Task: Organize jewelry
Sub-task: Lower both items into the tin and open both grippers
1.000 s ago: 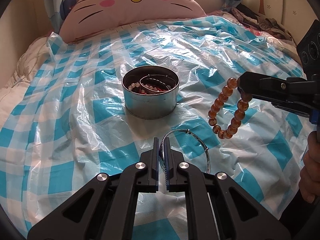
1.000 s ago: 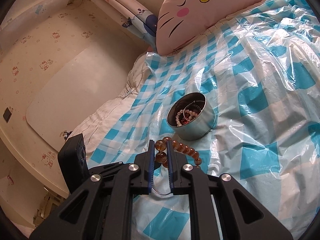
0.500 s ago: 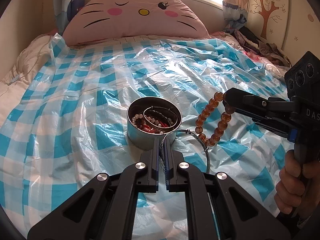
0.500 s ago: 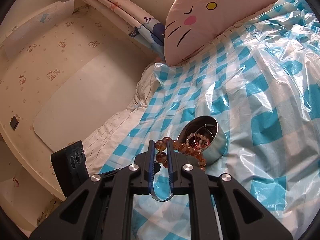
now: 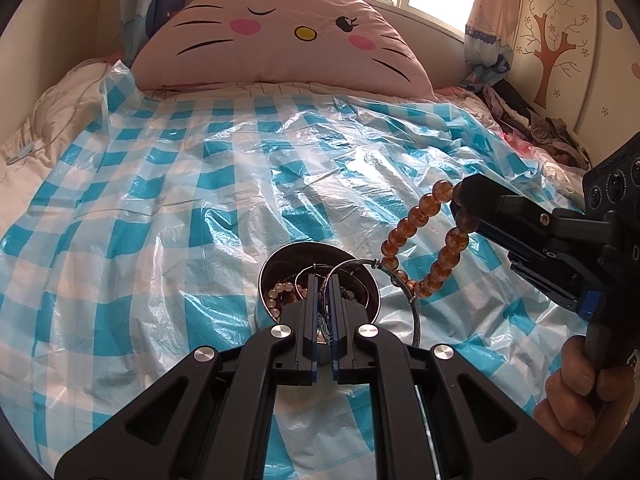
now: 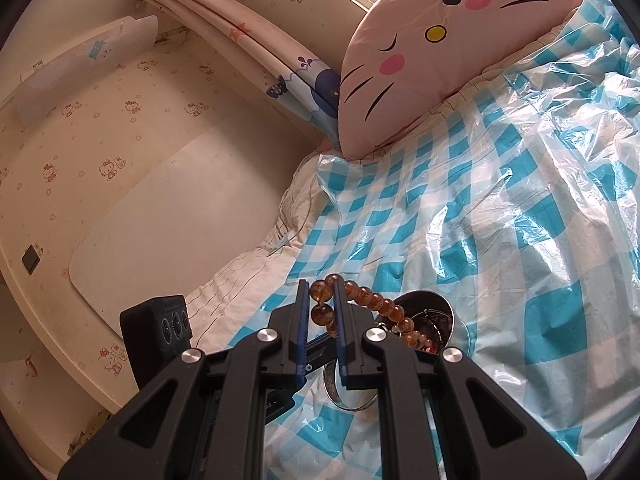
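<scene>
A round metal tin (image 5: 372, 280) (image 6: 444, 304) with several pieces of jewelry inside sits on the checked plastic sheet. My left gripper (image 5: 325, 284) is shut on a thin silver bangle (image 5: 416, 320) and holds it over the tin's near rim. The bangle also shows in the right wrist view (image 6: 340, 394). My right gripper (image 6: 320, 292) is shut on an amber bead bracelet (image 6: 376, 304), which hangs just right of the tin in the left wrist view (image 5: 416, 236). The right gripper shows there too (image 5: 460, 196).
A blue-and-white checked plastic sheet (image 5: 160, 200) covers the bed. A pink cat-face pillow (image 5: 280, 44) lies at the head. Clothes (image 5: 536, 124) are piled at the right by the wall. A wall (image 6: 120, 160) runs along the bed's left side.
Both grippers have moved in toward the tin. The bangle now hangs over the tin's rim, and the bead bracelet has come closer and higher beside it.
</scene>
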